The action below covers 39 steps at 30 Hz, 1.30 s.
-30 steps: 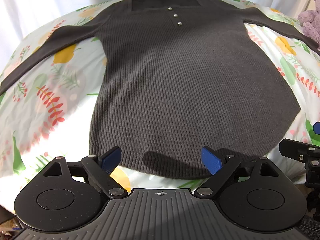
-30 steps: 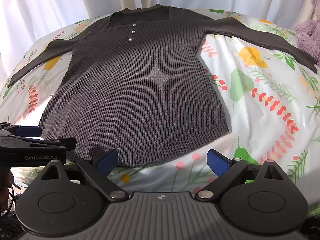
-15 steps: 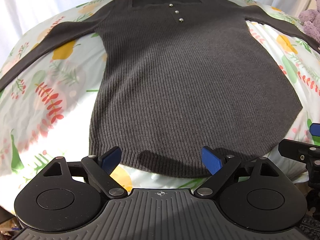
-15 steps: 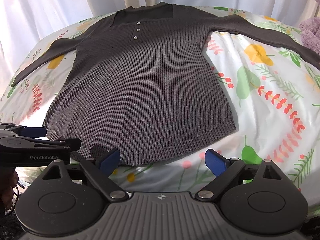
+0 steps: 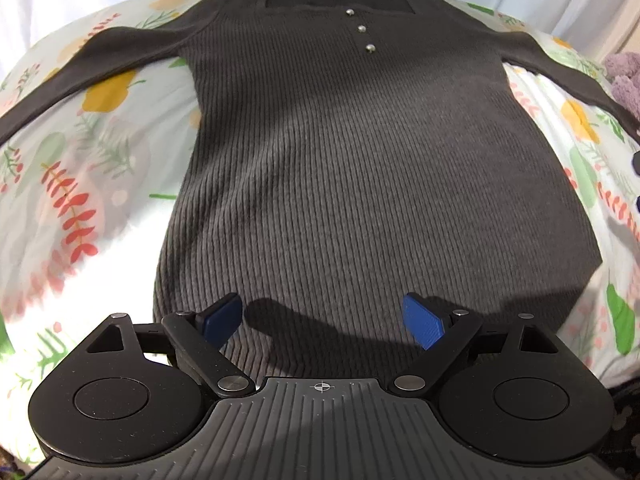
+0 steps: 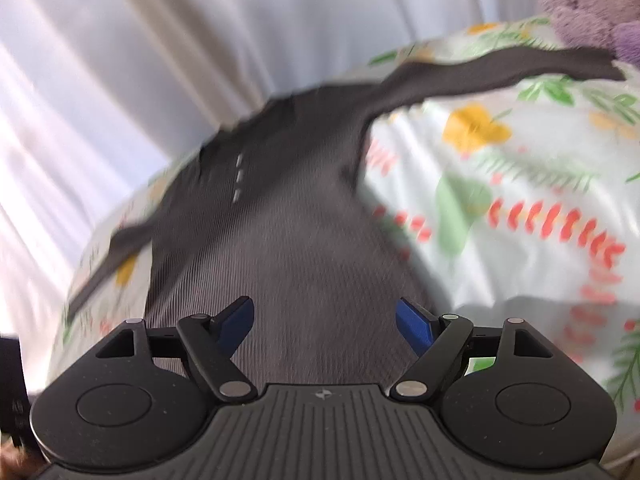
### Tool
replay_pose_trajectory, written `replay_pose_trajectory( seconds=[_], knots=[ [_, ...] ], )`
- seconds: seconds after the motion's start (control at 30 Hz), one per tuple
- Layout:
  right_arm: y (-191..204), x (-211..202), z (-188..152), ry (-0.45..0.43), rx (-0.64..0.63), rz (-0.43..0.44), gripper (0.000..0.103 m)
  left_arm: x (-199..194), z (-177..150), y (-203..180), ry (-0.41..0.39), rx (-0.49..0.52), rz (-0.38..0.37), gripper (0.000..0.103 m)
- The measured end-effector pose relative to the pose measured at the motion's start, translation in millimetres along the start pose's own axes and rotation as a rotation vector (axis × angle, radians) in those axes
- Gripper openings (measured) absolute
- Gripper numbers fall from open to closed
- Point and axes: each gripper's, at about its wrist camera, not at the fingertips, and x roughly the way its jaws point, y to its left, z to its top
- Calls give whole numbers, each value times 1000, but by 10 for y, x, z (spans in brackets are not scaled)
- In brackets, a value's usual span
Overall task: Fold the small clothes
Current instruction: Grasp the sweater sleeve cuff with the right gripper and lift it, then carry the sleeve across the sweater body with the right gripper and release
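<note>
2 close wrist views, sweater shared, right blurred.

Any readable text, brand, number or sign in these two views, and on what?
None can be read.
Left gripper body: a small crosshair mark, no letters.
Right gripper body: a small star-like emblem, no letters.
Dark object at the left edge of the right wrist view: faint marks, too blurred to read.
Sweater, bedsheet: no text.

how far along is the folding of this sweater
Done: the dark ribbed sweater lies spread flat on the floral sheet, sleeves out. In hand: nothing; the left gripper and right gripper are open over its hem, the right's jaws just closing. Left: every fold.
</note>
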Motion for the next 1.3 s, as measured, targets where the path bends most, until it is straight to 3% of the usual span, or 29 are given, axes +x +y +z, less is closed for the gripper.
replay_pose_trajectory(
  seconds=[0.2, 0.3, 0.4, 0.47, 0.57, 0.7, 0.77, 0.8, 0.87, 0.97, 1.03, 1.1, 1.2, 1.3],
  knots=[
    [-959, 141, 961, -236, 113, -132, 80, 259, 390, -68, -55, -69, 104, 92],
    [-1629, 259, 1452, -335, 275, -189, 61, 371, 548, -113, -84, -106, 154, 92],
    [-2310, 466, 1756, -354, 482, -215, 47, 480, 679, -141, -92, -156, 168, 94],
    [-2665, 623, 1850, -334, 591, -223, 38, 505, 730, -142, -110, -192, 184, 94],
    [-2946, 769, 1858, -313, 686, -237, 38, 538, 790, -142, -121, -225, 191, 95],
    [-3105, 856, 1864, -343, 746, -195, 37, 561, 833, -133, -123, -256, 198, 96],
    [-3145, 873, 1862, -354, 779, -181, 26, 566, 848, -128, -123, -261, 199, 96],
    [-3170, 883, 1852, -353, 792, -180, 16, 571, 863, -123, -120, -261, 199, 96],
    [-3208, 905, 1817, -357, 808, -183, 10, 580, 908, -102, -110, -251, 194, 95],
    [-3061, 848, 1827, -376, 739, -240, 8, 545, 998, -72, -127, -229, 177, 90],
    [-2711, 772, 1910, -423, 590, -285, 8, 492, 1068, -60, -166, -209, 147, 90],
    [-2173, 722, 1995, -472, 402, -260, 8, 440, 1179, -45, -207, -189, 89, 90],
    [-1186, 769, 1972, -486, 110, -48, 8, 360, 1385, -10, -269, -190, -14, 90],
    [-326, 1028, 1714, -374, -109, 159, 10, 344, 1594, 45, -319, -203, -156, 90]
  ],
)
